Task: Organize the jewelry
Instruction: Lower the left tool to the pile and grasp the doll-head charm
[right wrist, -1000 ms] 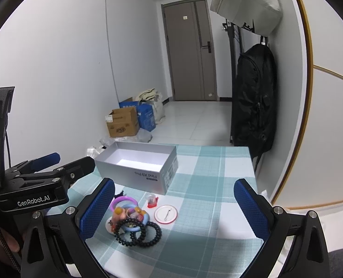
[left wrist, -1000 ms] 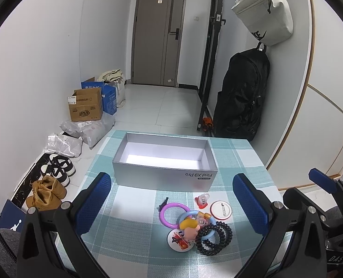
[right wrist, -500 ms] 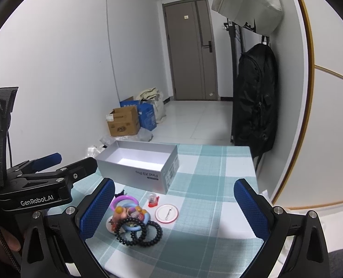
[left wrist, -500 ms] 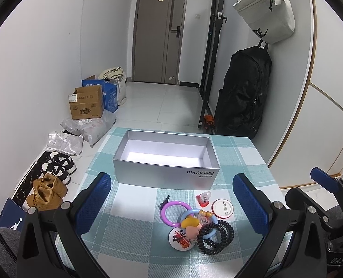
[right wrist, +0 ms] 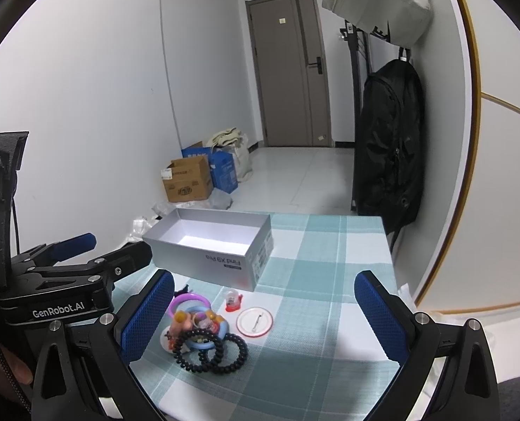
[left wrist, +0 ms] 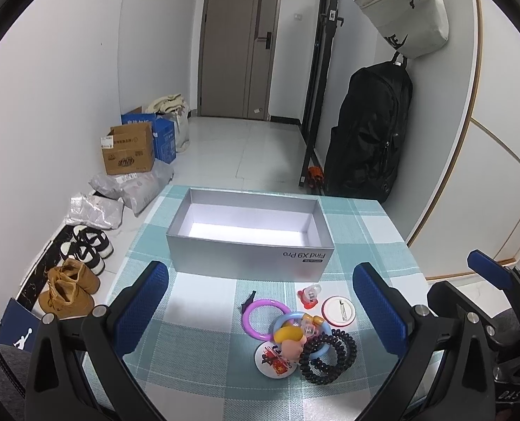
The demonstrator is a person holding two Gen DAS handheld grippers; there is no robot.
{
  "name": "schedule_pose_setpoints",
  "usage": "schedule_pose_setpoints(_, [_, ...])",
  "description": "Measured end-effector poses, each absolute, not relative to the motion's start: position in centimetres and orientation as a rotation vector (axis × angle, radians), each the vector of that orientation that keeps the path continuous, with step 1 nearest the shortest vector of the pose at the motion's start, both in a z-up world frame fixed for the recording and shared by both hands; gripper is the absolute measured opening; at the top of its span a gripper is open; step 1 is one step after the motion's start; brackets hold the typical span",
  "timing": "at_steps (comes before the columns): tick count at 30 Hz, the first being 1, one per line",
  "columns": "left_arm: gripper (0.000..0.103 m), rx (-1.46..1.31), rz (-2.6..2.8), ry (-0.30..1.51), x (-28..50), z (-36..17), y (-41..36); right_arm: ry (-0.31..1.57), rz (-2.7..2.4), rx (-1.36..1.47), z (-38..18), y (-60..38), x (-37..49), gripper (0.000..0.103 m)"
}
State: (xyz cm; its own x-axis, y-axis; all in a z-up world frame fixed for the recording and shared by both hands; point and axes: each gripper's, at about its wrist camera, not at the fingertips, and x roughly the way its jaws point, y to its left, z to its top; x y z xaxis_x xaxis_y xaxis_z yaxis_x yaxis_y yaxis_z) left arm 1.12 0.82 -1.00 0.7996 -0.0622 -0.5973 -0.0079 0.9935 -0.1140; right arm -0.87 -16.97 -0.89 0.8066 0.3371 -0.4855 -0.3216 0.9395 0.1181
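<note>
Left wrist view first: the left gripper (left wrist: 260, 301) is spread wide with nothing in it, hanging over the near part of the bench (left wrist: 375, 231). The grey box (left wrist: 249, 231) is my landmark, sitting straight ahead with its long side running left-right across the view, open and with nothing in it that I can see. The jewelry pile (left wrist: 295, 329) sits on the bench just in front of the box, towards its right end, so it's below and a bit right of centre between the fingers. The purple ring (left wrist: 261, 317) is closest to the box; the black coil hair ties (left wrist: 330, 352) are farthest from it.

Right wrist view: the right gripper (right wrist: 260, 315) is wide open too, empty, and angled in from the right. From here the pile (right wrist: 203, 329) lies in front of the box (right wrist: 210, 245), close to this gripper's left finger, with the white disc (right wrist: 254, 321) nearly centred between the fingers. The left gripper (right wrist: 66, 280) hovers off to the side.

I'd guess the right one is slightly better placed for a first grab, then a short carry forward to the box.
</note>
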Motion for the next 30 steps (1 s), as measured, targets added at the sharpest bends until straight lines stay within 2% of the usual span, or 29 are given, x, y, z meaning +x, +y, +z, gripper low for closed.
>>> schedule_pose_setpoints(15, [0.102,-0.207,-0.142,1.000,4.0,-6.6,2.5,0.639,0.359,0.091,-2.7,-17.1,2.5,0.103])
schedule_pose_setpoints(22, [0.098,-0.254,-0.205,1.070,4.5,-7.1,2.2,0.691,0.362,0.151,-3.5,-17.7,4.1,0.103])
schedule_pose_setpoints(24, [0.094,-0.237,-0.233,1.084,4.4,-7.2,1.5,0.703,0.370,0.151,-3.7,-17.7,4.4,0.103])
schedule_pose_setpoints(26, [0.079,-0.221,-0.259,1.088,4.3,-7.3,1.1,0.716,0.375,0.162,-3.9,-17.8,4.7,0.103])
schedule_pose_setpoints(28, [0.075,-0.208,-0.274,1.092,4.3,-7.3,0.8,0.732,0.378,0.180,-4.0,-17.8,5.0,0.103])
schedule_pose_setpoints(30, [0.061,-0.213,-0.275,1.079,4.4,-7.2,1.0,0.738,0.382,0.197,-4.1,-17.9,5.1,0.103])
